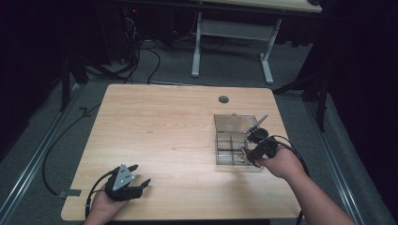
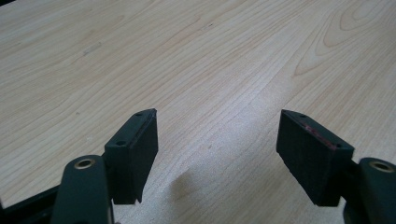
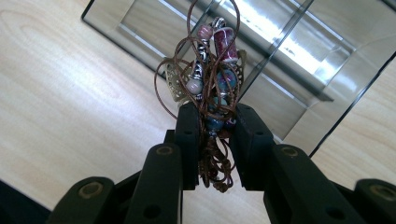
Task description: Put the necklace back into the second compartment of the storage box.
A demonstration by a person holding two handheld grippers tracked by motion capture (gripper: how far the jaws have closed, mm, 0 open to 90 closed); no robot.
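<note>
Brown cord strung with pink, red and blue beads and small brass charms, the bracelet (image 3: 212, 79) is bunched between the pads of the right tongs (image 3: 215, 122), which are clamped on it just above the clear compartment box (image 1: 226, 123) at the right of the counter (image 1: 159, 126). It looks light and limp, so it will likely dangle and snag on the dividers, and the beads seem slick and hard; gripping the gathered cord mid-bundle, as now, seems safest. The left tongs (image 2: 217, 140) stand wide and hold nothing, low over bare wood at the near left.
</note>
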